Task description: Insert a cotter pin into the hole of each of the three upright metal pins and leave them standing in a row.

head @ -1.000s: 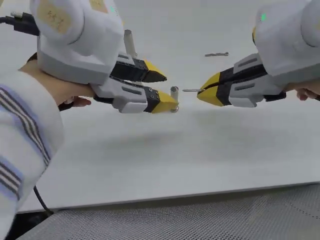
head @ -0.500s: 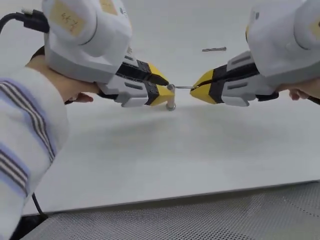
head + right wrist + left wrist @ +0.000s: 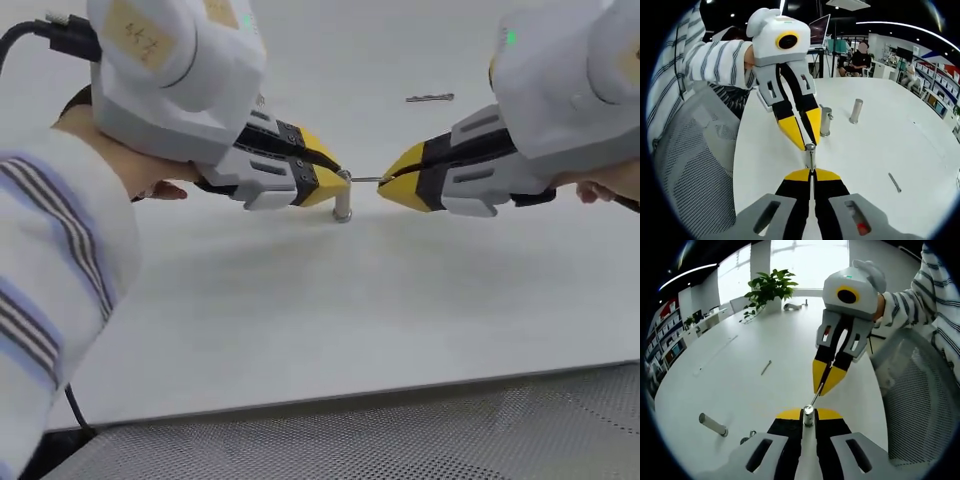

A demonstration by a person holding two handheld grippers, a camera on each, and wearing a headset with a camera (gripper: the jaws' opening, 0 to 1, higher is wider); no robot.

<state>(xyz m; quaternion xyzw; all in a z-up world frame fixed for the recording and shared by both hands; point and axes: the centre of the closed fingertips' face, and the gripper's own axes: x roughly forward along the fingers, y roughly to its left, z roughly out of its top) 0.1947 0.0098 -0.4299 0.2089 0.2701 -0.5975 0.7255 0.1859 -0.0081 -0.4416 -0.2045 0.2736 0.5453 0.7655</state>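
- Two tools meet over one job. Our left tool (image 3: 338, 178) is pressed together on the upright metal pin (image 3: 342, 206), steadying it on the counter (image 3: 300, 320). Our right tool (image 3: 386, 183) pinches a cotter pin (image 3: 366, 179) by one end and holds it level with the metal pin's top.
- The free end of the cotter pin touches the metal pin just under its head. We cannot tell whether it has entered the hole, so we judge this insertion in hand, not finished.
- In the right gripper view, two more pins stand upright behind the left tool, near each other. The nearer standing pin (image 3: 825, 122) has a small bump at its side that may be a cotter pin already through, but it is too small to be sure. The farther standing pin (image 3: 856, 111) looks bare.
- A spare cotter pin (image 3: 430, 98) lies flat on the far side, well apart from both tools. By our reckoning perhaps one pin is done, one is under way and one is left.
- The counter is bare around the work, and its near edge, with the mesh chair (image 3: 420, 445) beyond, is well apart. The two standing pins near the left tool are what we would mind when drawing back.
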